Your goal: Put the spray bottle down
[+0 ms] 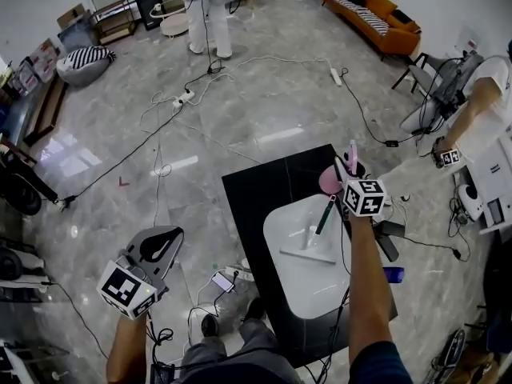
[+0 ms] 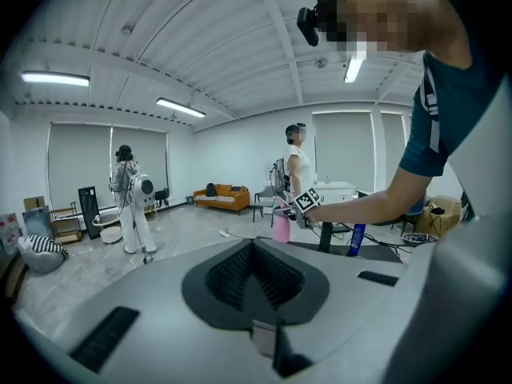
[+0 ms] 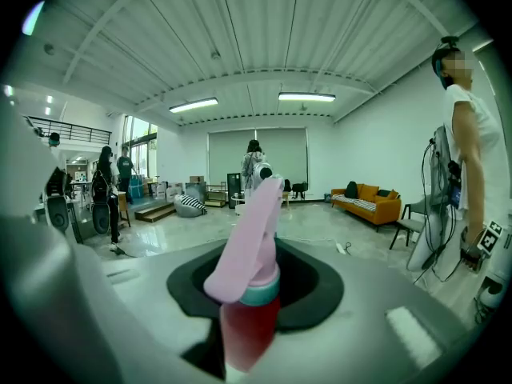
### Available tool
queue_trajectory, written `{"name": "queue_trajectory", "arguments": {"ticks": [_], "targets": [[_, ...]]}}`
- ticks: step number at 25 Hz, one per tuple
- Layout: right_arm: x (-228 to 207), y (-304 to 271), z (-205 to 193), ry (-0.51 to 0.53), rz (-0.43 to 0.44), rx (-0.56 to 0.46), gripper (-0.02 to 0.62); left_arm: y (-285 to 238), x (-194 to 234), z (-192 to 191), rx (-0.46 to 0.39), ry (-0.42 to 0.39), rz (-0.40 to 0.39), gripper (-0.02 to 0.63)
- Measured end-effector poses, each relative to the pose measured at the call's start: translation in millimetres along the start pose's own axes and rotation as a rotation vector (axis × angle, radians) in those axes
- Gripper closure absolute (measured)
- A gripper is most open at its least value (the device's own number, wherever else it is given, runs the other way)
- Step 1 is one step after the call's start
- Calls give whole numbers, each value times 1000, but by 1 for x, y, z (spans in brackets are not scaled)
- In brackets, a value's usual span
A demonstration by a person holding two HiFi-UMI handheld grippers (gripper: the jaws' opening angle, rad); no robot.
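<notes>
My right gripper is shut on a pink spray bottle with a pink trigger head and a teal collar. It holds the bottle upright over the far right part of the black table, just beyond the white tray. In the left gripper view the bottle shows far off above the table. My left gripper hangs low at the left, off the table over the floor. Its ridged pads meet with nothing between them.
A dark slim tool stands on the tray. A black stand and a blue bottle sit at the table's right edge. Cables and a phone lie on the floor. One person stands right, another far off.
</notes>
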State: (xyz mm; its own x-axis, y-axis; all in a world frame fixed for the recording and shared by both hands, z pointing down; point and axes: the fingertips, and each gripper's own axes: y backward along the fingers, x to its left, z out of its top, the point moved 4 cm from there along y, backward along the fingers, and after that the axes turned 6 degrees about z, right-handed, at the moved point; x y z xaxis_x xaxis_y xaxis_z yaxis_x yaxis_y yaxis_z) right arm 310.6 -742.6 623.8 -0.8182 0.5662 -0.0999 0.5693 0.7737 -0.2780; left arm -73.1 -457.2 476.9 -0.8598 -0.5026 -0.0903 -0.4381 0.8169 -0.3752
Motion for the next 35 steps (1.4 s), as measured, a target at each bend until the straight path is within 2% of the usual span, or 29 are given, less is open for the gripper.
{"name": "queue_trajectory", "arguments": {"ticks": [13, 21, 26, 29, 35], "targets": [[-37, -66, -51, 21, 20, 24, 466, -35, -1, -43, 87, 35, 13, 601], [-37, -94, -74, 13, 49, 46, 465, -44, 3, -62, 124, 53, 18, 601], [-36, -102, -74, 36, 47, 39, 462, -48, 8, -67, 126, 62, 21, 601], [-35, -102, -76, 45, 48, 51, 452, -49, 8, -67, 126, 65, 19, 601], [-31, -96, -76, 63, 30, 82, 381, -46, 12, -60, 109, 63, 12, 601]]}}
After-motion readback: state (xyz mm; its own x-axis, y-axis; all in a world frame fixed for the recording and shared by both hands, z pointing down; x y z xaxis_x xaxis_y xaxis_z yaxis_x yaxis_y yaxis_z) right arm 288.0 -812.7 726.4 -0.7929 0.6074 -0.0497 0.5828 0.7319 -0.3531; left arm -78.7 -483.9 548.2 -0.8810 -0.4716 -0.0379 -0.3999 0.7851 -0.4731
